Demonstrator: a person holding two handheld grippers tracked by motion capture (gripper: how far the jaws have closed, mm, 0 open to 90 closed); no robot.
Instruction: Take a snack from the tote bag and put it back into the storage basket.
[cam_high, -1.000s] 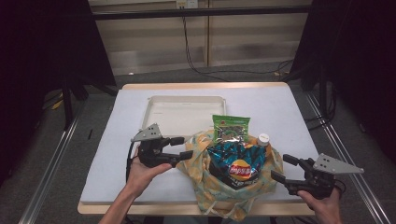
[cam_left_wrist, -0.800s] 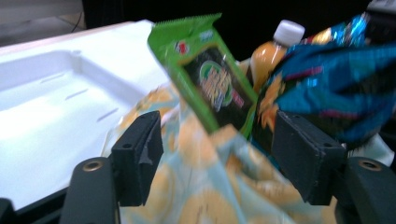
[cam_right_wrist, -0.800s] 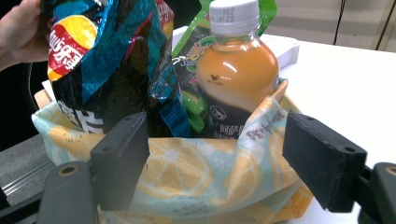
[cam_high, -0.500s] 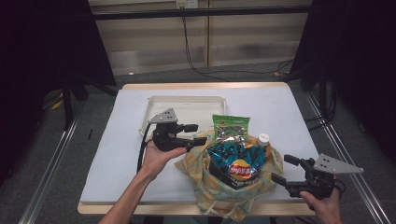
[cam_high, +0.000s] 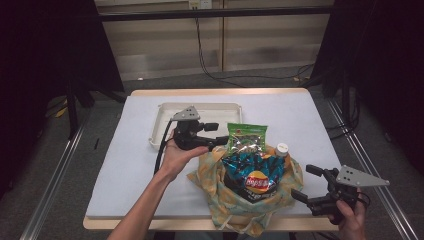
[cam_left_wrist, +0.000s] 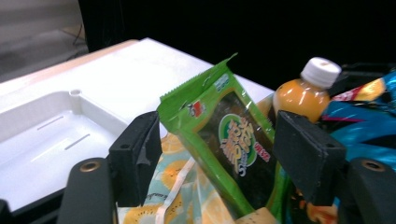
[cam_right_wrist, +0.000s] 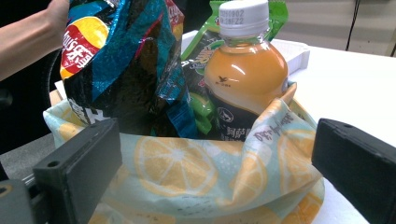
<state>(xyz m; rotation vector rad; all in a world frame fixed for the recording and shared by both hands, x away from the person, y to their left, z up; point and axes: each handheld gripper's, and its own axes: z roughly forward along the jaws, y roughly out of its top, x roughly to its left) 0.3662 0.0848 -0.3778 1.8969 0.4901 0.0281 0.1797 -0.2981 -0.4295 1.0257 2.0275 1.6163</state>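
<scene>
Left gripper view: the left gripper is wide open around the green snack pack, not squeezing yet, ready to lift it from the fruit-print bag on the counter. The right gripper has just opened and holds nothing.

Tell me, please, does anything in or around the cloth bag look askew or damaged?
Nothing looks damaged or spilled. The green snack packet leans tilted out of the bag, between the left gripper's open jaws.

Lab-like recording bay: black curtains, floor rails
</scene>
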